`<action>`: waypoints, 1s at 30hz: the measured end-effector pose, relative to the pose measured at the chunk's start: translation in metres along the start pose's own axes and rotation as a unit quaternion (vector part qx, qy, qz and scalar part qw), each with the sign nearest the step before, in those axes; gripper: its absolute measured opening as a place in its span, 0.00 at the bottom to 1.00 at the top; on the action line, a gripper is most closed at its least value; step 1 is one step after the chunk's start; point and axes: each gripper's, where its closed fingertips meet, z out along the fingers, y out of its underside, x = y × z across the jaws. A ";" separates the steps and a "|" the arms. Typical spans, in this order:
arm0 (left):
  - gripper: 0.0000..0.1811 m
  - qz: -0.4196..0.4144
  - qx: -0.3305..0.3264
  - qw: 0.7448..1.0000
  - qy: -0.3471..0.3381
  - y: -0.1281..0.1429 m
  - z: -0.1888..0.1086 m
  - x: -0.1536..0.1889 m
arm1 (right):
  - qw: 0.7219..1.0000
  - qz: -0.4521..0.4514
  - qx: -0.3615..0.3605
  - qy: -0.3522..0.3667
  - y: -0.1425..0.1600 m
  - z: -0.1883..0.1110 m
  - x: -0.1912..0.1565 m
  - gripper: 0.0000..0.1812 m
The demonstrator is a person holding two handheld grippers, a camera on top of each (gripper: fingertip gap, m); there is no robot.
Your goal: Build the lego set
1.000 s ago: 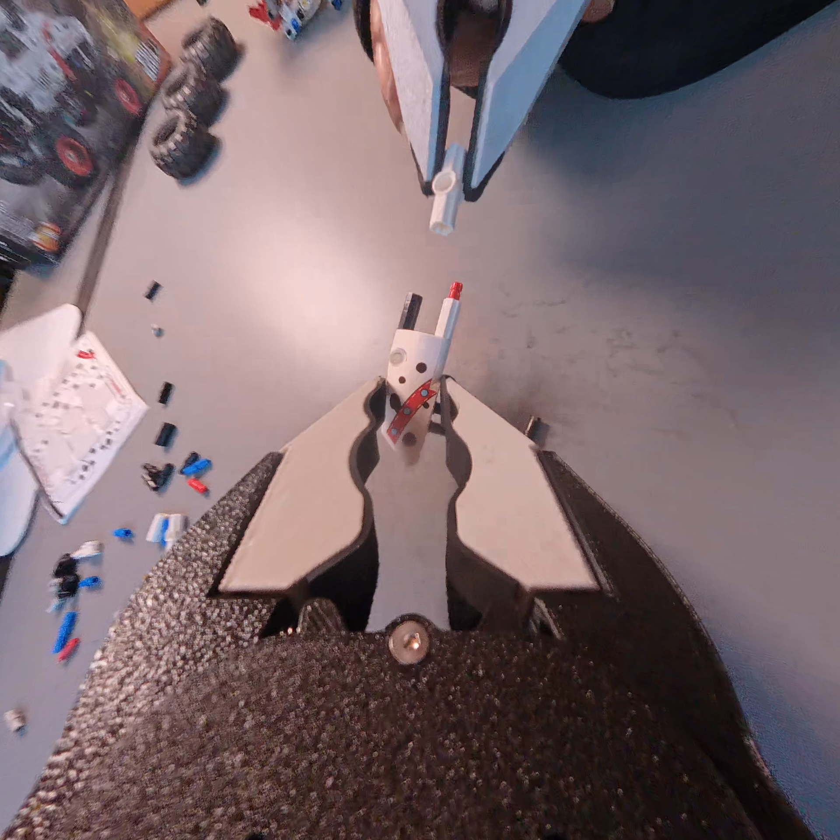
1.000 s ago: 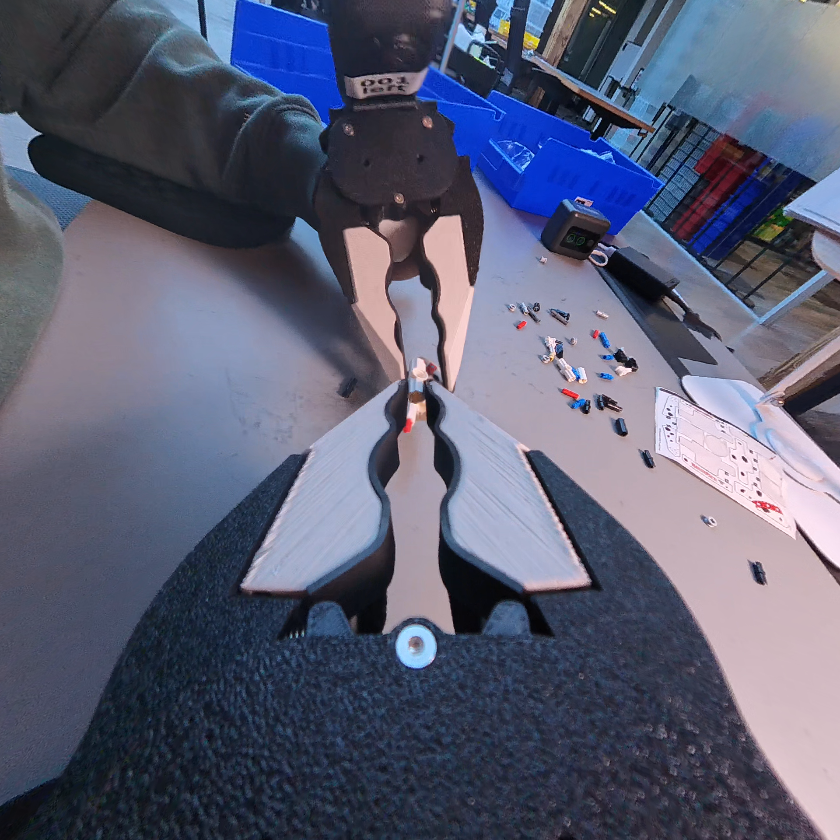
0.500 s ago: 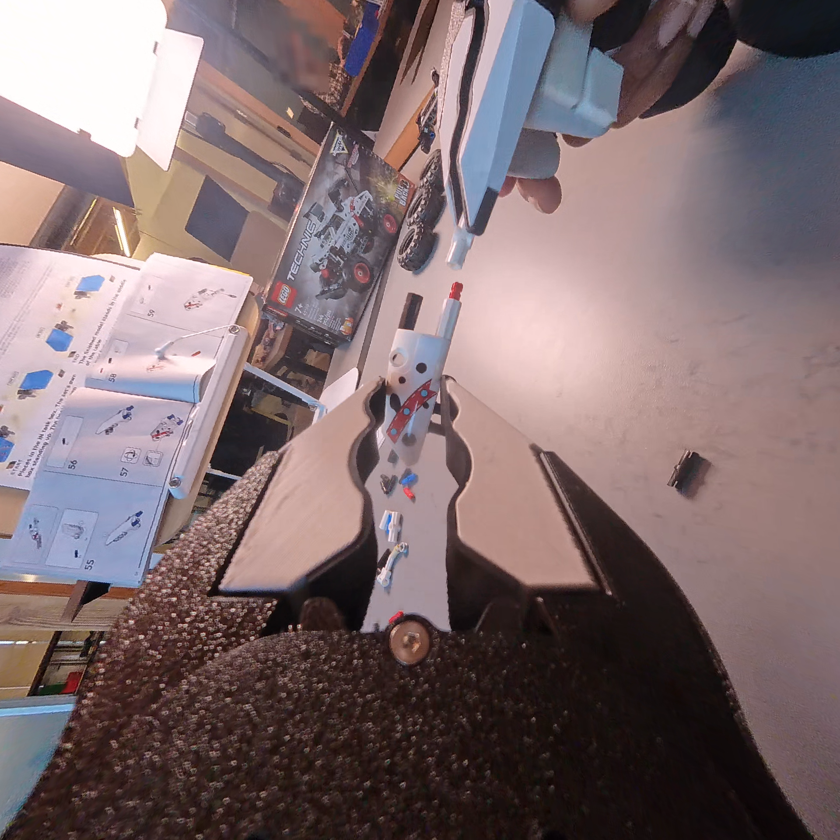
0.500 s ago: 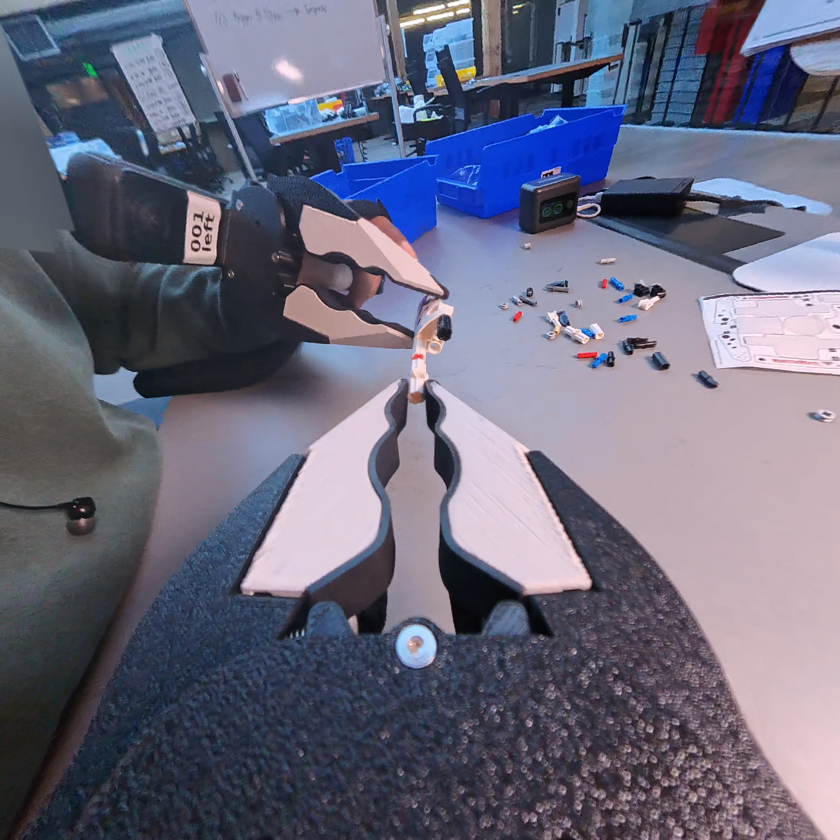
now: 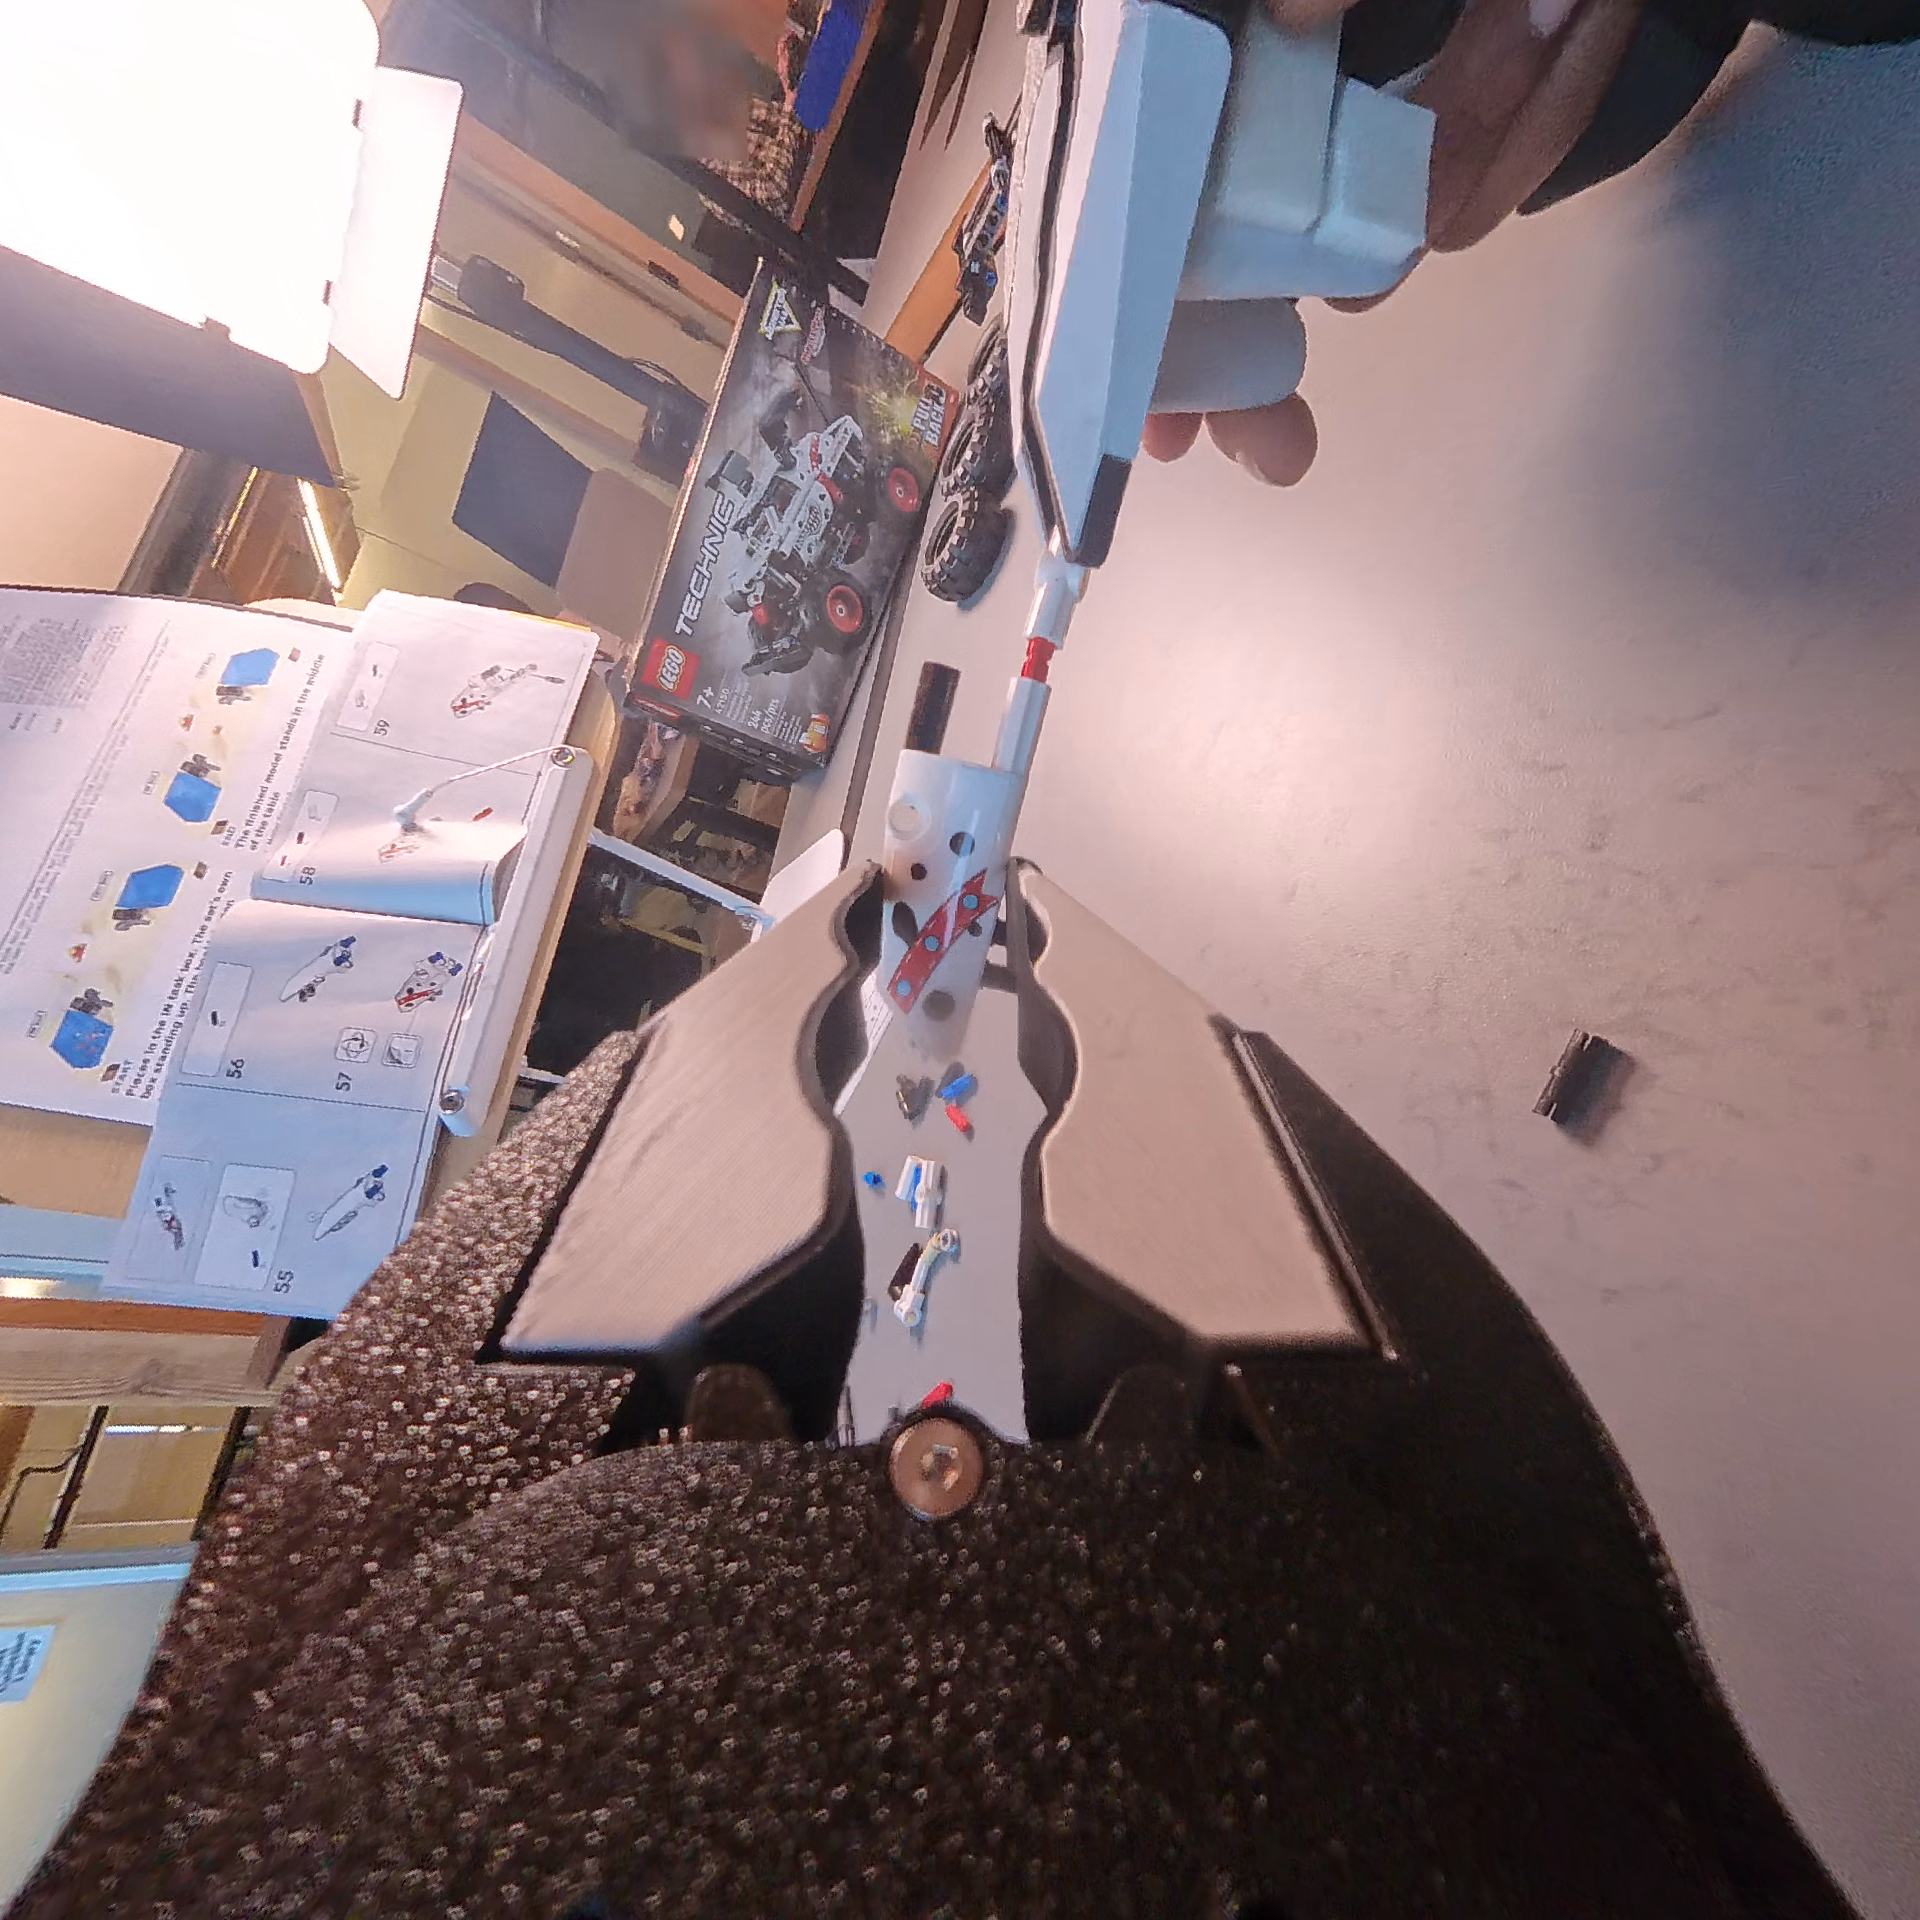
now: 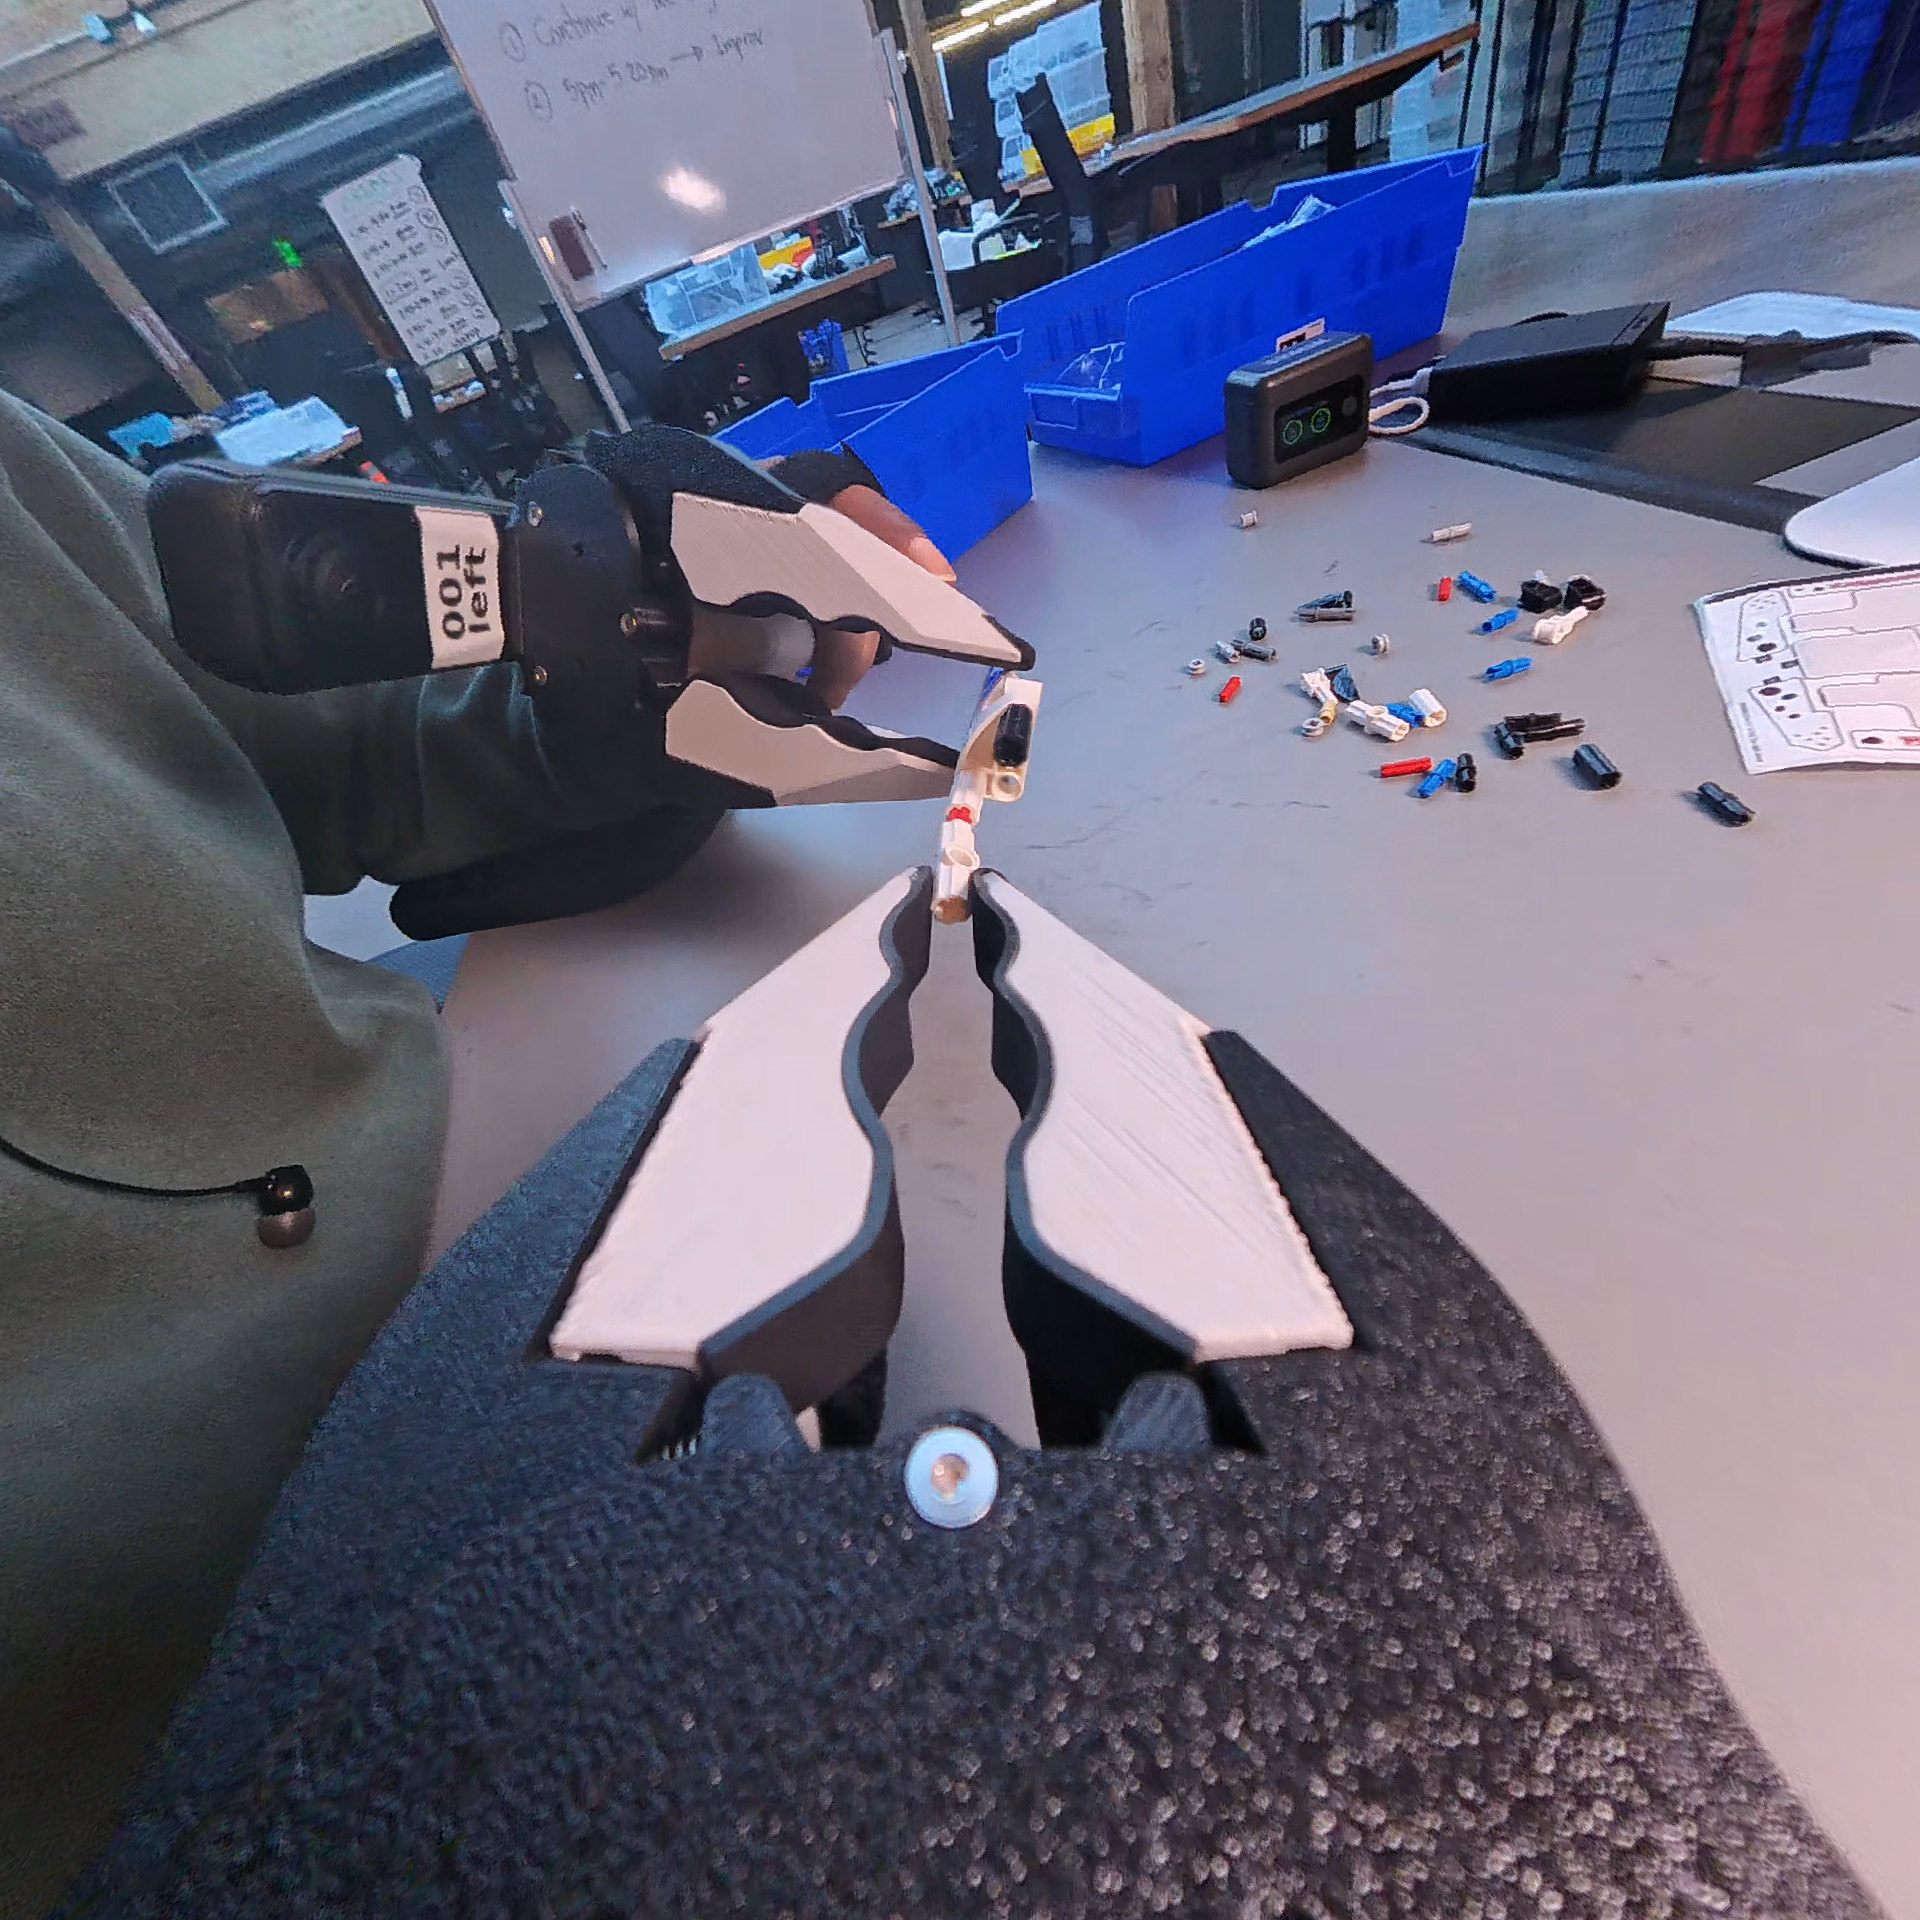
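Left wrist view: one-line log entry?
left hand-held gripper: shut on white panel | right hand-held gripper: shut on white connector | connector meeting panel's red-tipped axle

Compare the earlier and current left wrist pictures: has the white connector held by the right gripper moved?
Yes. The white connector has closed the gap and now meets the red-tipped axle on the panel.

Gripper bodies (image 6: pixel 935 1714): black, coarse pebbled finish, matt. Fingers (image 6: pixel 1153 1174): pale plastic with fine ridged lines, edged in smooth black. Screw (image 5: pixel 936 1480): bright metal. Panel (image 5: pixel 940 894): glossy white plastic with a red decal. Connector (image 6: pixel 953 873): smooth white plastic. Table (image 6: pixel 1455 1039): grey, smooth, lightly scuffed, semi-matt. Bins (image 6: pixel 1247 312): glossy blue plastic. Sleeve (image 6: pixel 156 831): soft green cloth. Booklet (image 5: pixel 260 914): paper. Box (image 5: pixel 790 540): printed card. Tyres (image 5: pixel 966 520): black, treaded, matt.
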 end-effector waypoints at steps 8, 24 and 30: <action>0.12 -0.004 -0.011 1.000 0.008 0.001 0.001 0.005 | 0.998 0.067 -0.010 -0.006 0.006 0.001 0.006 0.04; 0.11 -0.052 -0.018 0.998 0.036 0.001 0.003 0.014 | 0.991 0.133 -0.011 -0.019 0.011 0.006 0.005 0.03; 0.12 -0.068 -0.003 0.997 0.036 -0.001 0.003 0.010 | 0.990 0.137 -0.006 -0.020 0.008 0.005 0.006 0.04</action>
